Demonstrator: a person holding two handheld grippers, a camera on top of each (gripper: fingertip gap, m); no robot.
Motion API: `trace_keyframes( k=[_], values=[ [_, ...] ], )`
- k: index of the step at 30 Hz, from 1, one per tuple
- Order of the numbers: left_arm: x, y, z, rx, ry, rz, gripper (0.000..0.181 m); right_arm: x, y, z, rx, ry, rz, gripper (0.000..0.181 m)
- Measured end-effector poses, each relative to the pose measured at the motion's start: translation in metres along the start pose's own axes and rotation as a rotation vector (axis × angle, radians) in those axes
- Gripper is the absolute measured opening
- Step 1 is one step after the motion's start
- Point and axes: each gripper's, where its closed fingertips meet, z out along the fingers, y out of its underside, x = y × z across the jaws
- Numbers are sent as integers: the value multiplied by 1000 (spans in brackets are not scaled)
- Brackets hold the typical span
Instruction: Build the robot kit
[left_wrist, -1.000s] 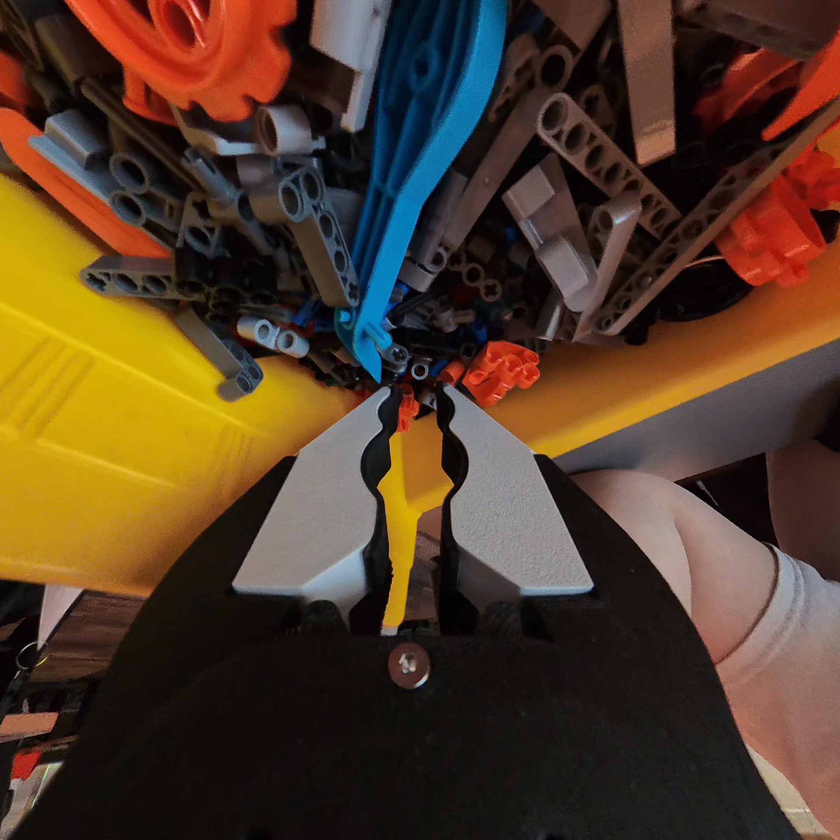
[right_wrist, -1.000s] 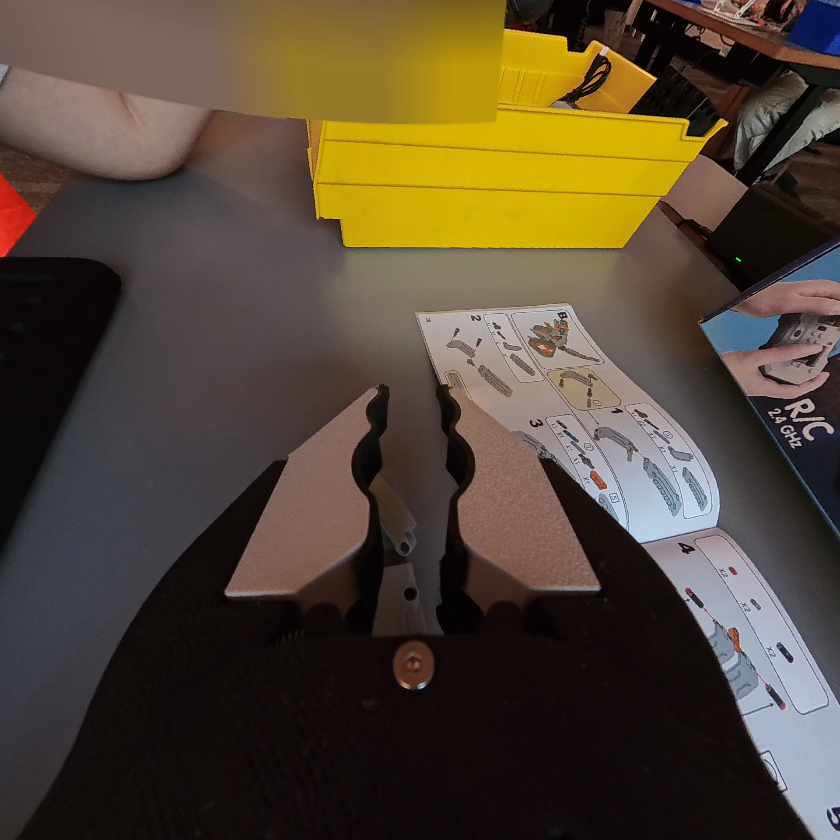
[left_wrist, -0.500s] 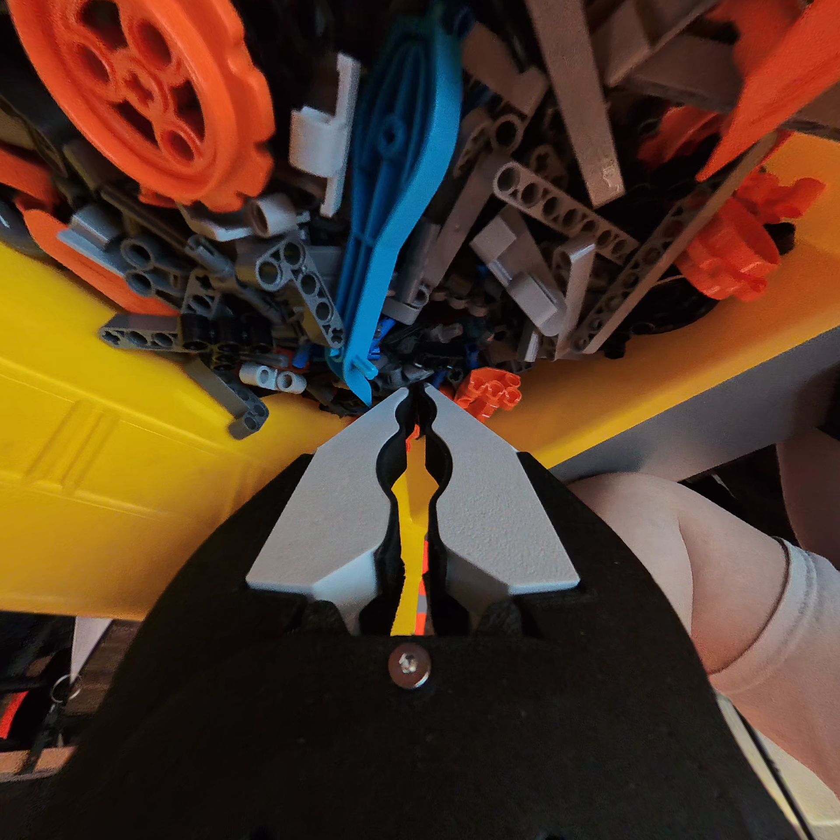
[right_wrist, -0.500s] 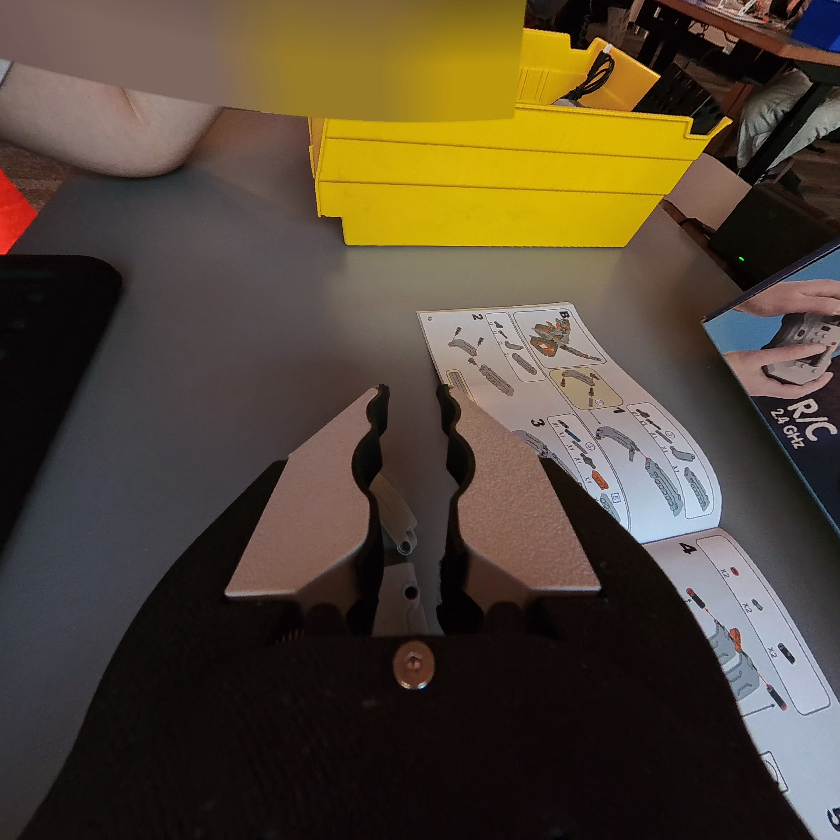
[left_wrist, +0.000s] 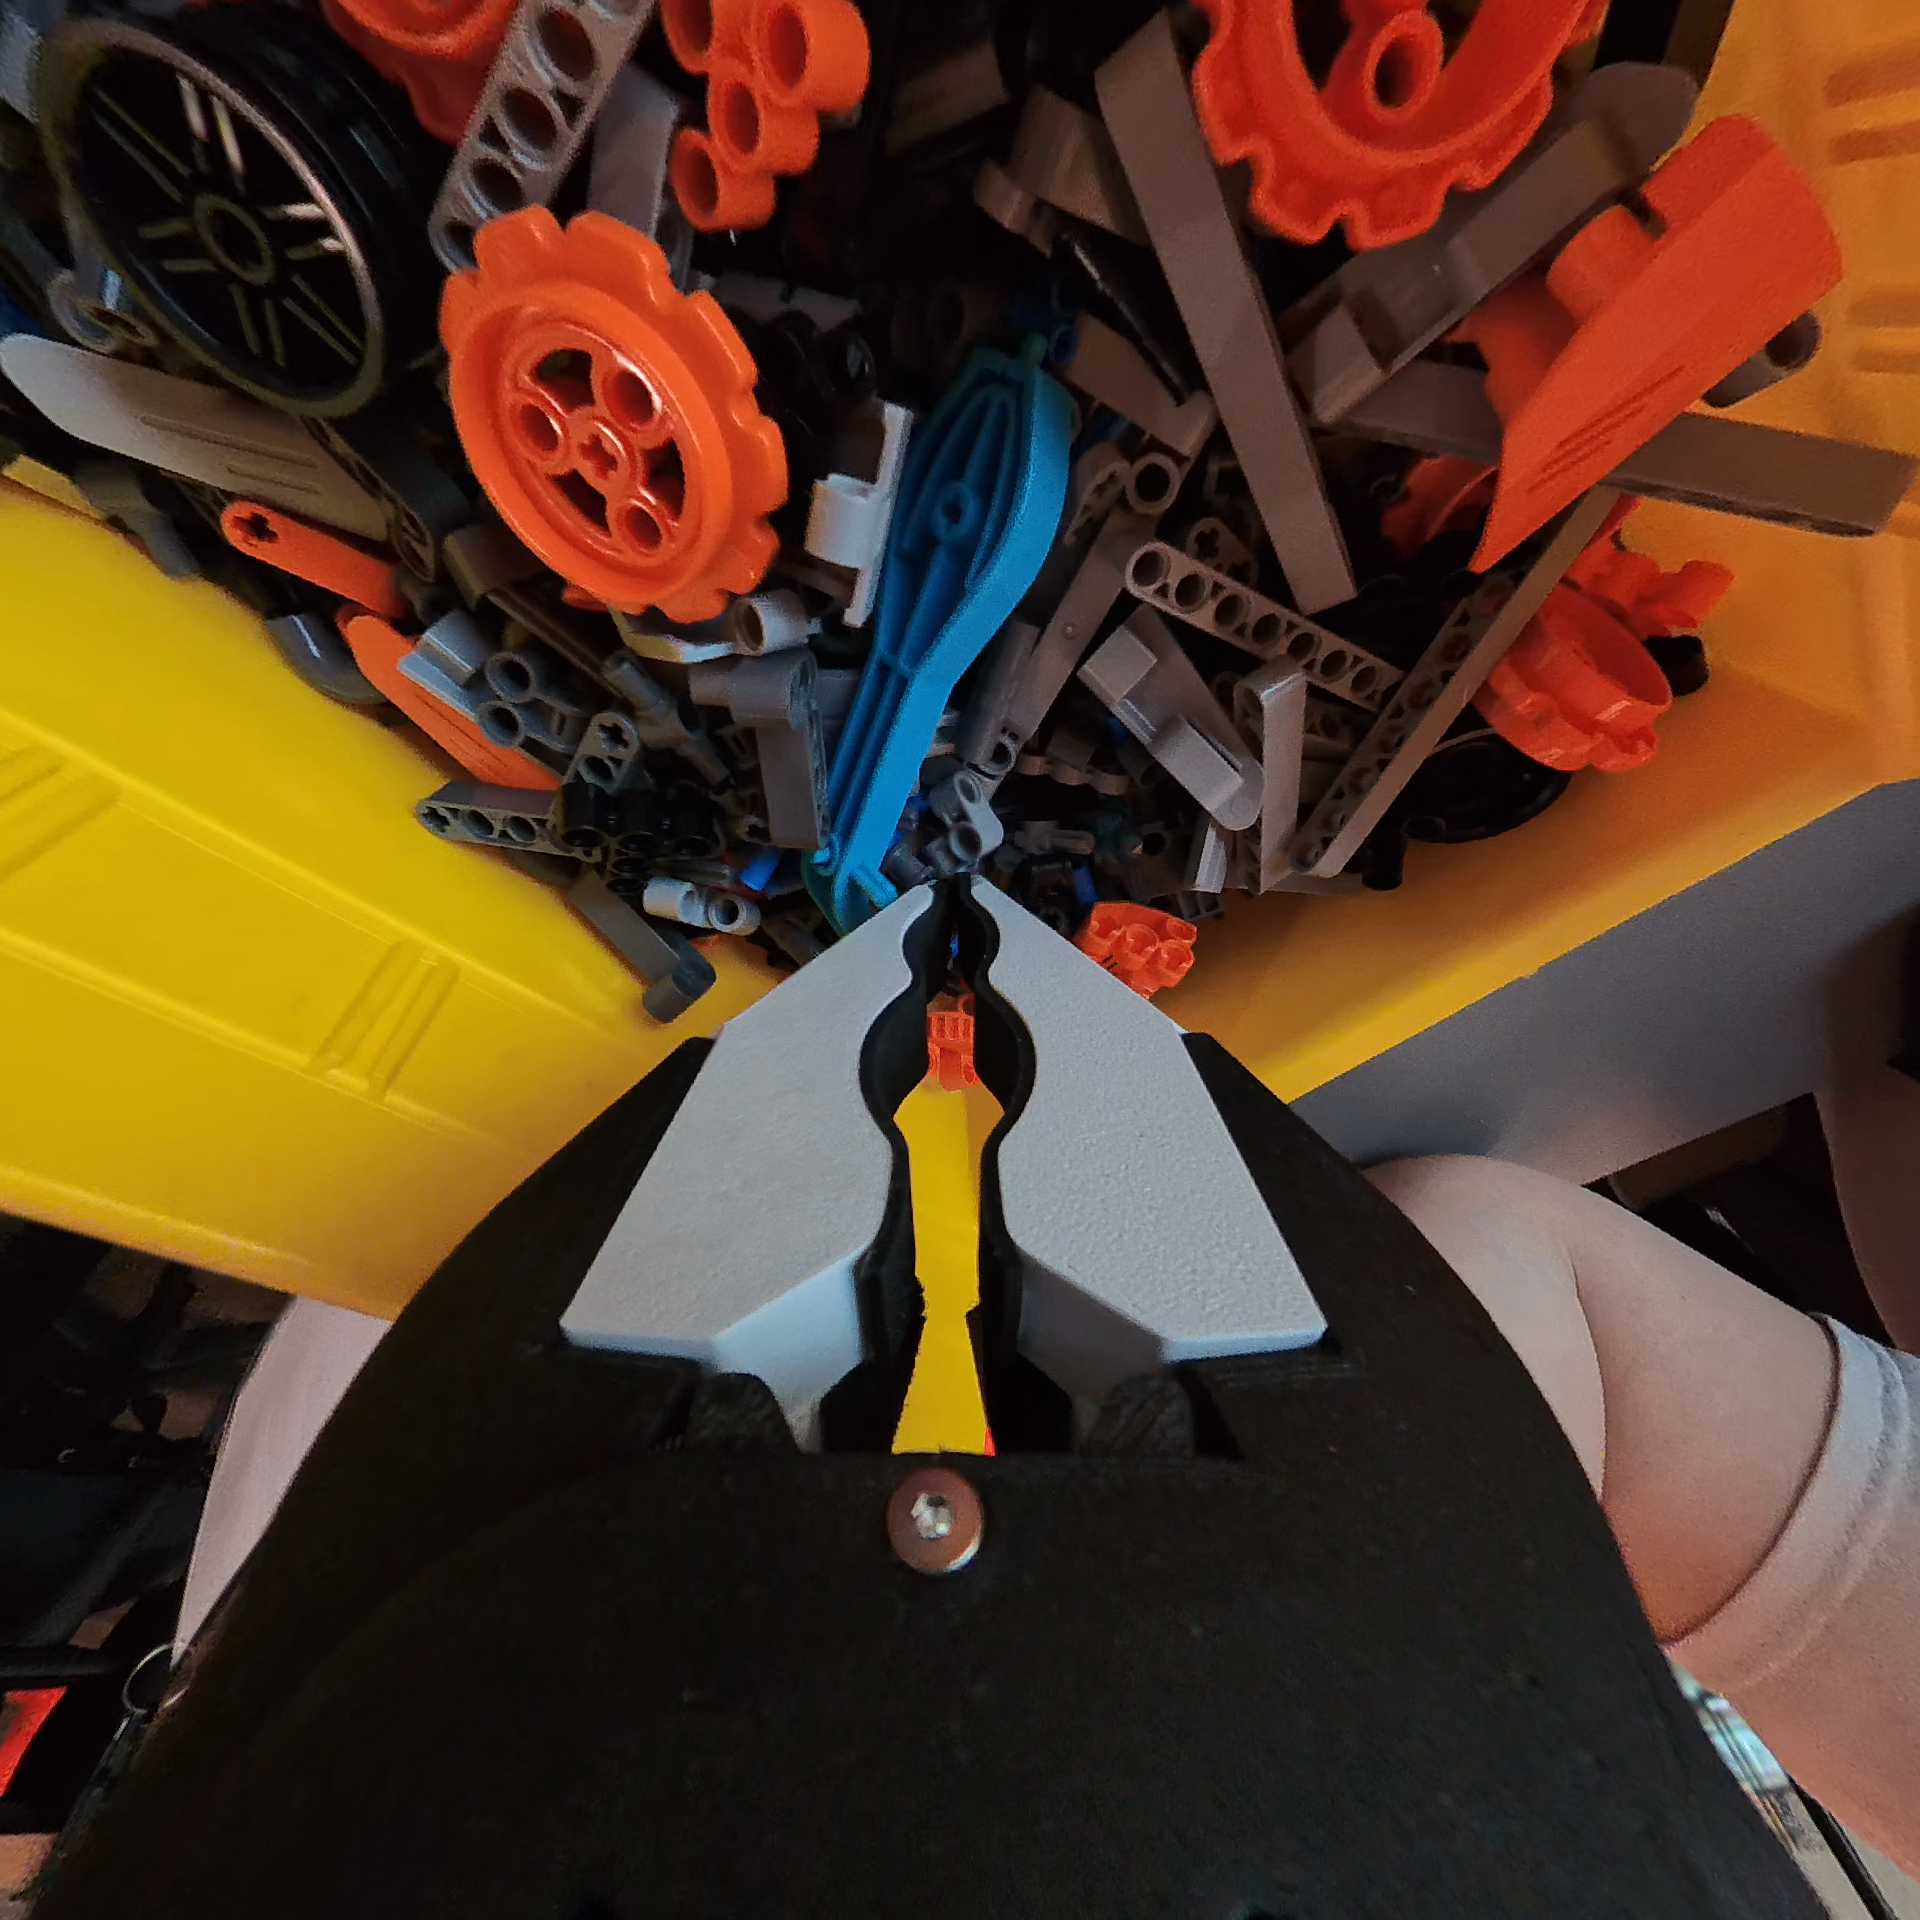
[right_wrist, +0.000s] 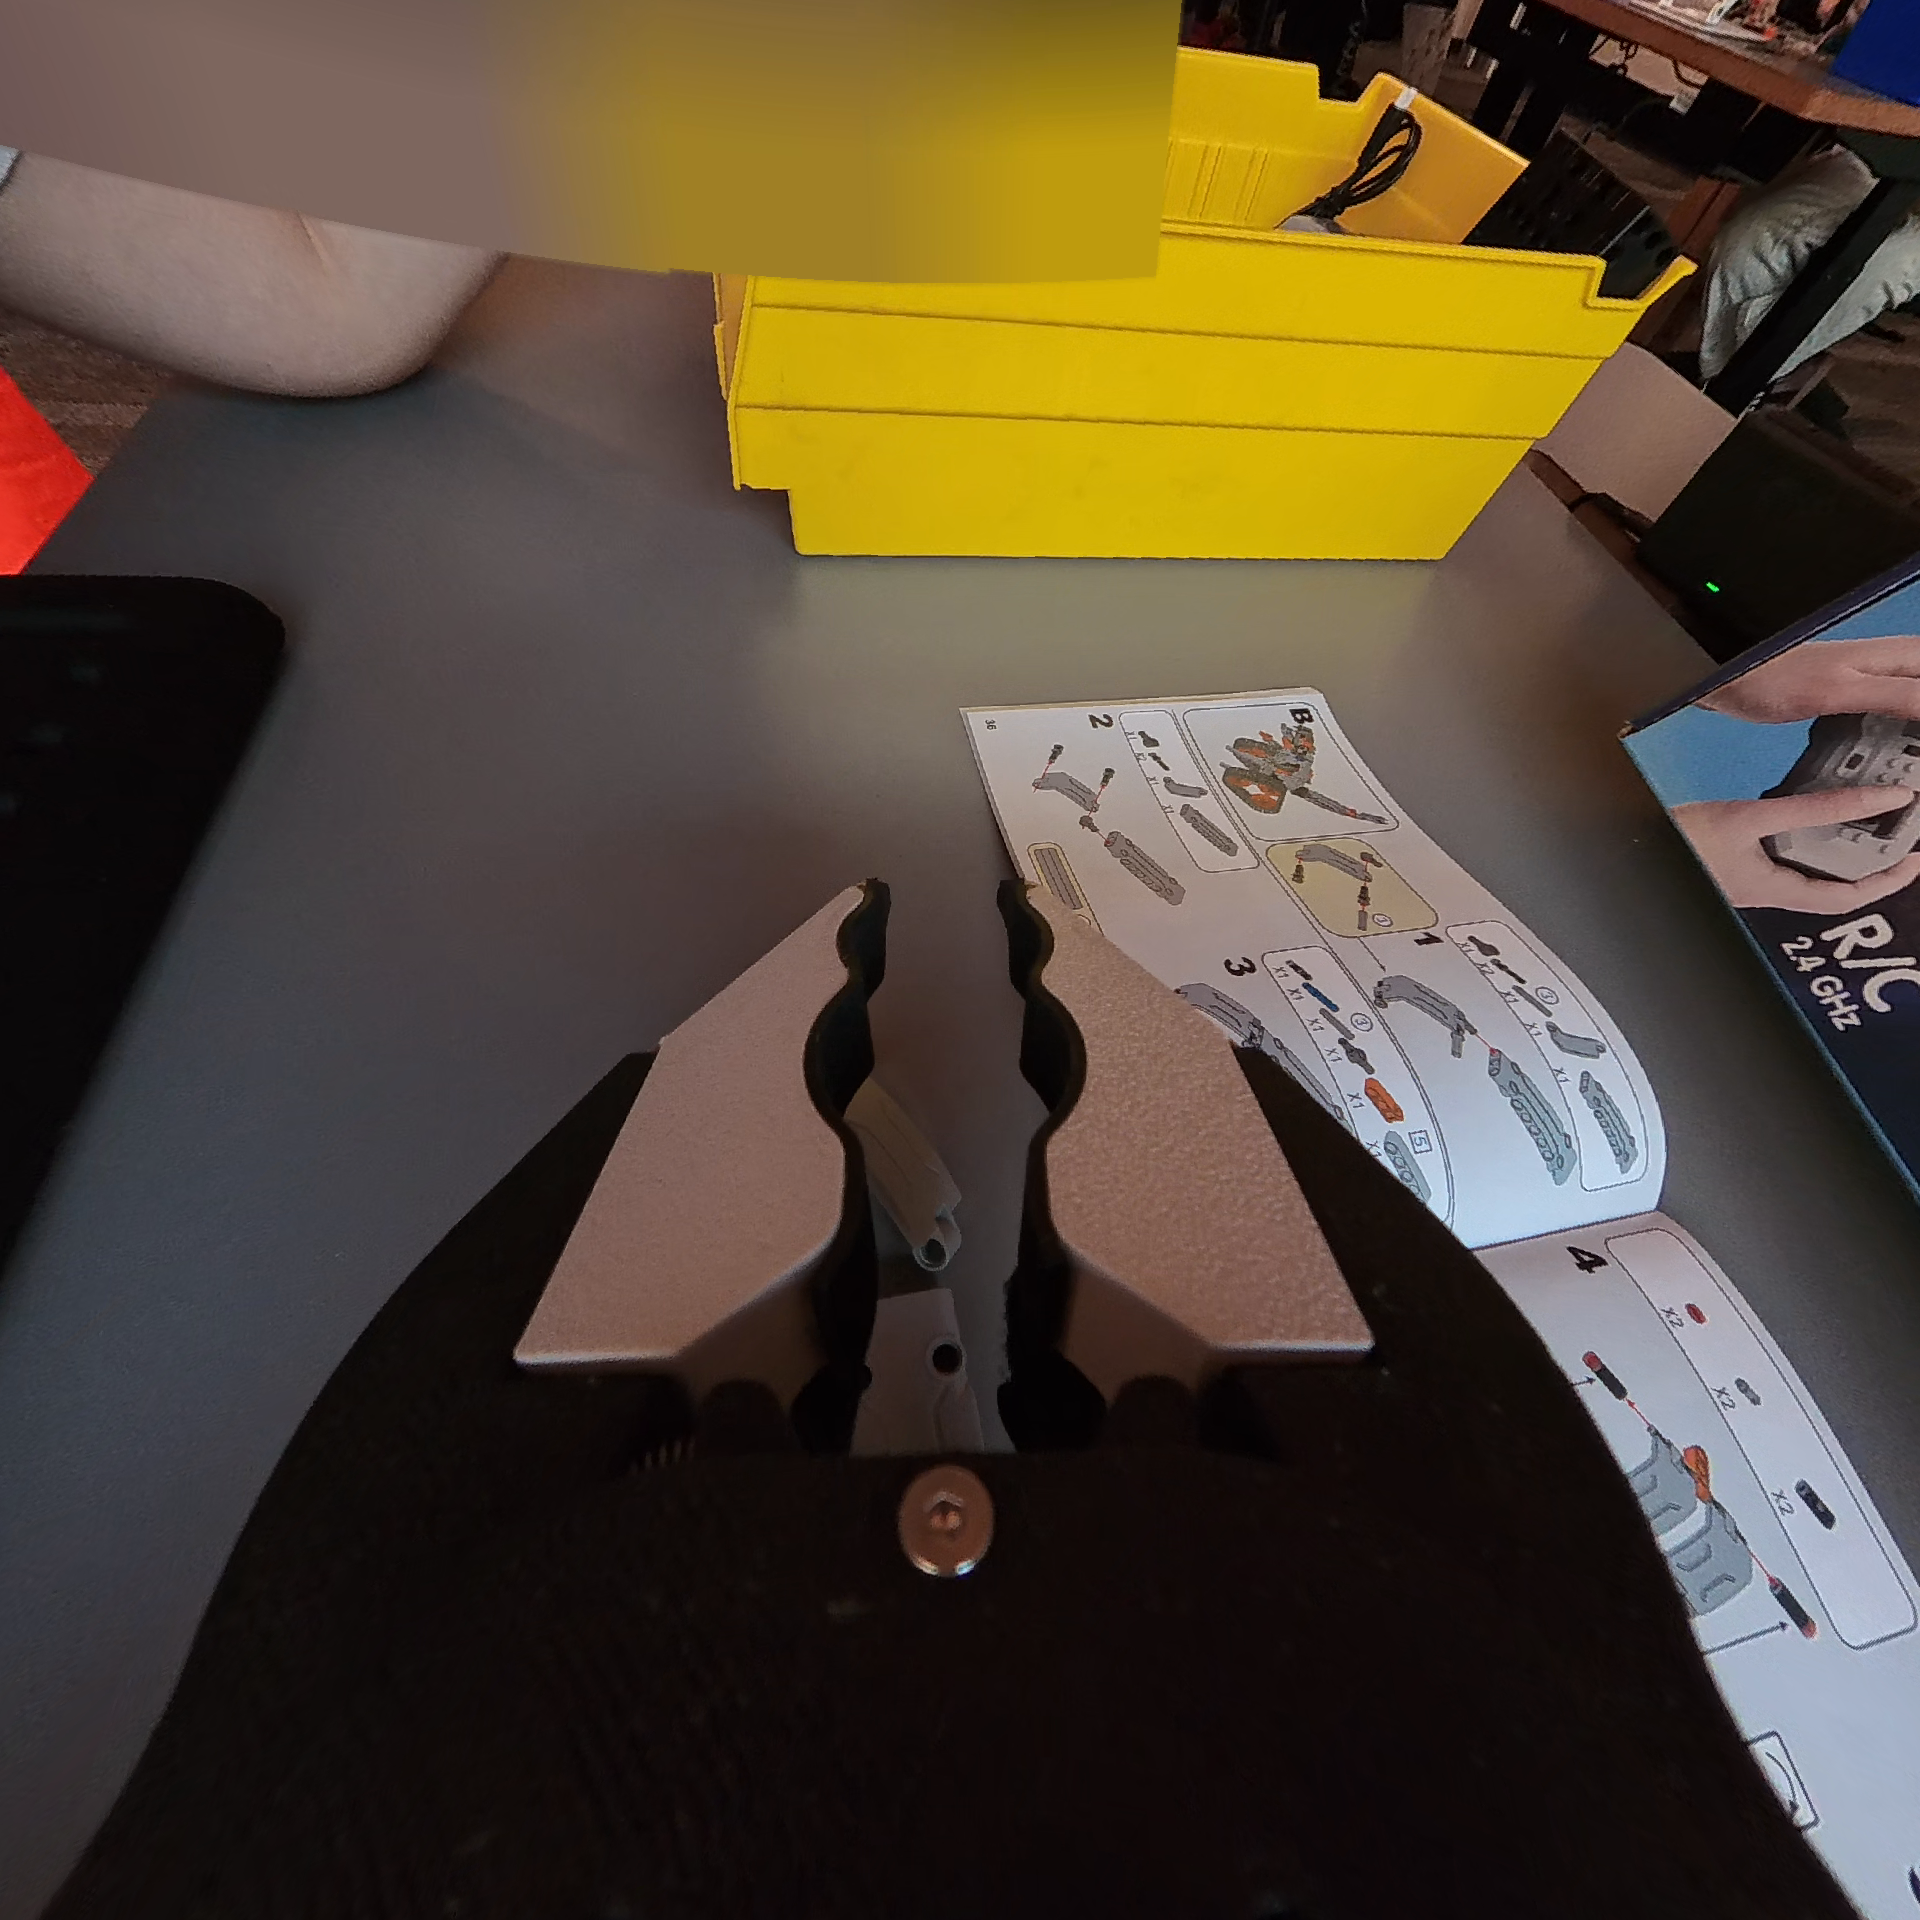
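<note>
Connector (left_wrist: 961, 826), grey, tight in left jaws over bin (left_wrist: 260, 935); right jaws apart, empty, beside booklet (right_wrist: 1351, 935).

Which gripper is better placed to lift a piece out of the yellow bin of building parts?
Left. The left gripper is shut at the pile in the yellow plastic bin, seemingly pinching a small grey connector piece. The right gripper hangs open over the grey table, away from it.

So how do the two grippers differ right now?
The left gripper is shut, tips together; the right gripper is open. The left points into a yellow bin of plastic parts; the right hangs over a grey table beside a booklet. Both share the same grey-and-black build.
</note>
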Motion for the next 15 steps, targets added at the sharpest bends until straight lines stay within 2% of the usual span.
trace_keyframes(
  k=[4, 9, 15],
  values=[
    [-5, -9, -5, 46, -23, -10, 0, 0, 1, 1, -4, -1, 0, 22],
    [-6, -11, -2, 31, -31, 2, 2, 0, 1, 0, -6, -1, -2, 22],
    [-4, -28, -7, 93, -33, 24, 0, 0, 2, 1, -12, -2, -6, 22]
  ],
)
